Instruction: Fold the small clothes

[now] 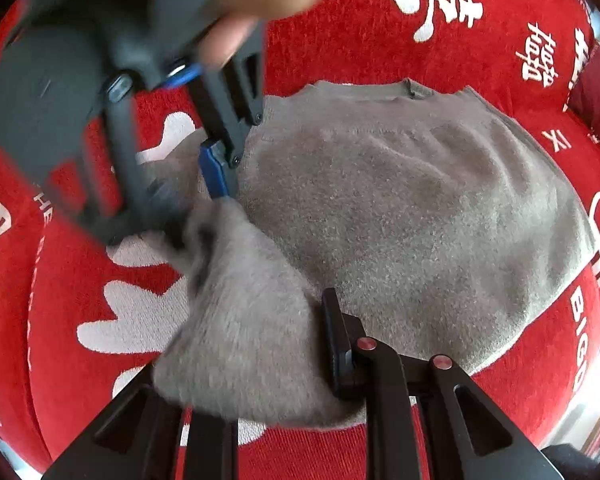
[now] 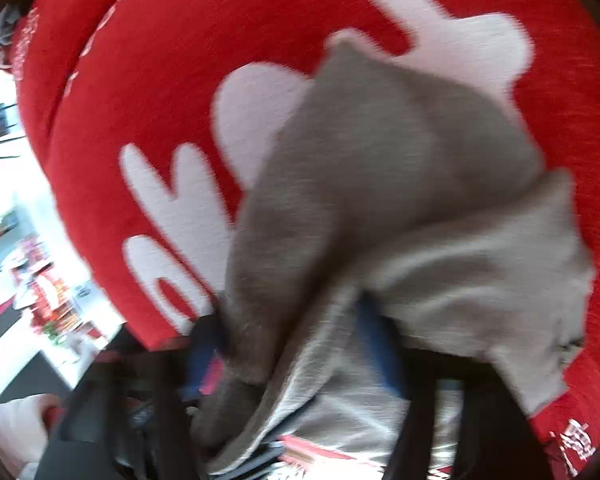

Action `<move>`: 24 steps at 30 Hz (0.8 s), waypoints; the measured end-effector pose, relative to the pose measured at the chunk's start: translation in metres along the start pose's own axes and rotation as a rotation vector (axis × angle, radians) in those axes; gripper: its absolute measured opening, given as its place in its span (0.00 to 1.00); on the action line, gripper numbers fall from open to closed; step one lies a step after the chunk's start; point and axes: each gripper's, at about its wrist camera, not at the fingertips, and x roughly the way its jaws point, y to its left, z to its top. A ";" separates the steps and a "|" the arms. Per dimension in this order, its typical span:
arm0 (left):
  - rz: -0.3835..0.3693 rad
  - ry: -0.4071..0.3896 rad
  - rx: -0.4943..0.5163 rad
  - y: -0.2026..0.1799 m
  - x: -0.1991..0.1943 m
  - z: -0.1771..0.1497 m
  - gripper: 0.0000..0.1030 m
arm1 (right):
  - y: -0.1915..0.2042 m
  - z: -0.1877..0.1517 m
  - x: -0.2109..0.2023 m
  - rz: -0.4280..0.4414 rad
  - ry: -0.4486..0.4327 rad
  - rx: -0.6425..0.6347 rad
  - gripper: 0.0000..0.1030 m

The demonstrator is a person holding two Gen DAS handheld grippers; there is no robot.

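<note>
Grey knit sweater (image 1: 400, 208) — spread flat on red blanket (image 1: 340, 40) with white Chinese characters, readable "BIGO". Left claw (image 1: 260, 368) clamped on its folded corner; right claw (image 1: 216, 188) — blue pads pinching a lifted sleeve fold.

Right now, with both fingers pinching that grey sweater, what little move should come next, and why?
Probably carry the pinched side across the sweater. The left gripper and the right gripper each hold its lifted edge, while the rest lies flat on the red blanket, so one fold across looks due.
</note>
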 end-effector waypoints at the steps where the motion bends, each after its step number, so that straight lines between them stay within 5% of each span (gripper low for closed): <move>1: -0.006 -0.004 -0.003 0.001 -0.002 0.001 0.21 | -0.009 -0.007 -0.006 0.058 -0.047 0.033 0.21; 12: -0.054 -0.111 0.014 -0.027 -0.060 0.034 0.21 | -0.088 -0.110 -0.067 0.482 -0.457 0.241 0.16; 24: -0.139 -0.226 0.223 -0.174 -0.088 0.110 0.21 | -0.218 -0.306 -0.086 0.758 -0.932 0.444 0.16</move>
